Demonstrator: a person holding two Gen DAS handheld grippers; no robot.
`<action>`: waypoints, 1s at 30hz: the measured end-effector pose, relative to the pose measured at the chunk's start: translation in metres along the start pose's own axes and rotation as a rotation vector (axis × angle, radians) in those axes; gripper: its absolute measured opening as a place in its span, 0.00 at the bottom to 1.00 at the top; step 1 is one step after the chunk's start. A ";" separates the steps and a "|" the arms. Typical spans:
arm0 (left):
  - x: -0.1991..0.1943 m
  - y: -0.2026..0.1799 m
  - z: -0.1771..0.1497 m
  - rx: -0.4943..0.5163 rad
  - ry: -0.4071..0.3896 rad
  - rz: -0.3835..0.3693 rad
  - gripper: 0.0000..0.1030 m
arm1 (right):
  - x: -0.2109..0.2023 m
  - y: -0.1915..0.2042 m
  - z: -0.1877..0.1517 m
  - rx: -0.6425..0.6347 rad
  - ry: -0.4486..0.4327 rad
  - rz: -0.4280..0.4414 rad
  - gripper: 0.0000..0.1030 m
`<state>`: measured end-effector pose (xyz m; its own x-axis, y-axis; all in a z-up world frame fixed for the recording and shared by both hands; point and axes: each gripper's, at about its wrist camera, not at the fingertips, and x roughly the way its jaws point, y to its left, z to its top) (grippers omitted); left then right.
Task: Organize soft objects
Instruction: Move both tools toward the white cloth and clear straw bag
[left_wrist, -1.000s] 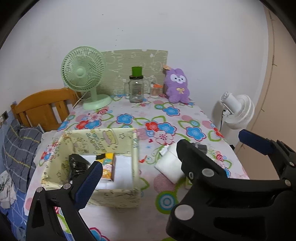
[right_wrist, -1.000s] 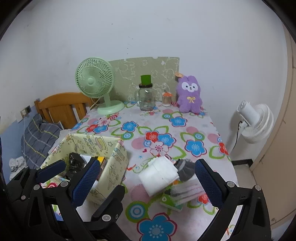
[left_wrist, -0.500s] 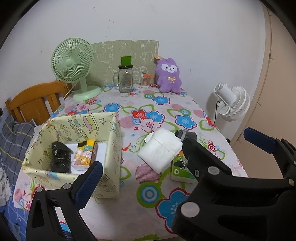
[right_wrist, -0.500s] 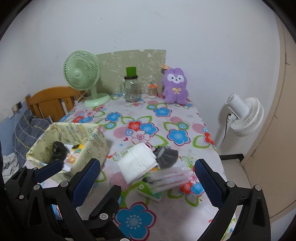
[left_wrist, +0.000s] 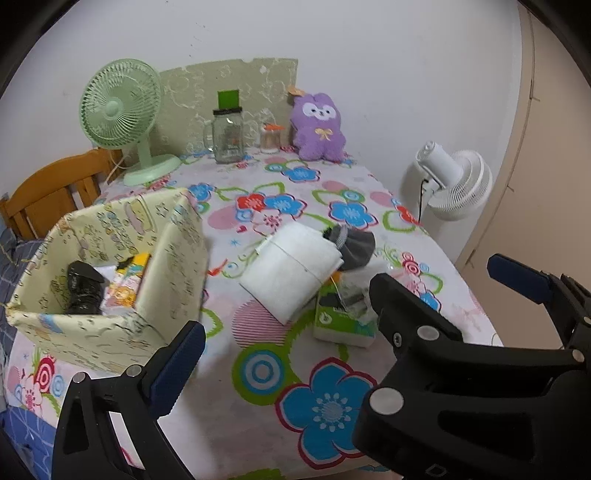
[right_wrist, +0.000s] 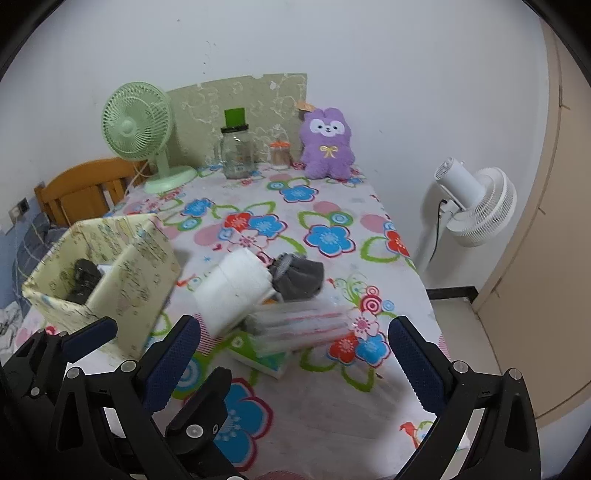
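Left wrist view: The left gripper is held above the near edge of the table, its jaws spread wide and empty. The black body of the right gripper is seen crossing the lower right of the frame. One patterned fabric box stands at the table's left side. Its interior is shown more fully here than in the other view: one black bundle, one yellow-orange packet and a white item beneath them are counted inside. Beside the box, at mid-table, one folded white cloth lies partly on one green-and-white tissue pack. One grey sock-like item touches the cloth's far corner.

Right wrist view: The right gripper is also held spread apart, with nothing between its blue pads. The left gripper is seen at the lower left. One clear plastic-wrapped bundle with pink stripes is shown plainly on top of the tissue pack; in the left view it is mostly hidden behind the right gripper. At the far edge are counted one green desk fan, one glass jar, one small orange-lidded container and one purple plush toy. One white floor fan stands off the table at the right.
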<state>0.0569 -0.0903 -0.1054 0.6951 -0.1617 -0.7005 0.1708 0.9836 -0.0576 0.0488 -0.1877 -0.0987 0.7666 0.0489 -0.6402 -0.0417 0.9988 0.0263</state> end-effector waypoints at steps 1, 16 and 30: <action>0.003 -0.002 -0.001 0.002 0.008 -0.002 0.99 | 0.002 -0.002 -0.001 0.000 0.002 -0.003 1.00; 0.043 -0.016 -0.004 0.054 0.061 0.038 0.99 | 0.043 -0.017 -0.011 0.000 0.051 0.014 1.00; 0.049 -0.013 0.018 0.052 0.043 0.056 0.95 | 0.058 -0.022 0.007 0.038 0.071 0.044 1.00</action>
<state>0.1014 -0.1121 -0.1267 0.6746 -0.1015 -0.7312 0.1692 0.9854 0.0193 0.0984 -0.2066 -0.1314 0.7171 0.0939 -0.6906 -0.0493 0.9952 0.0840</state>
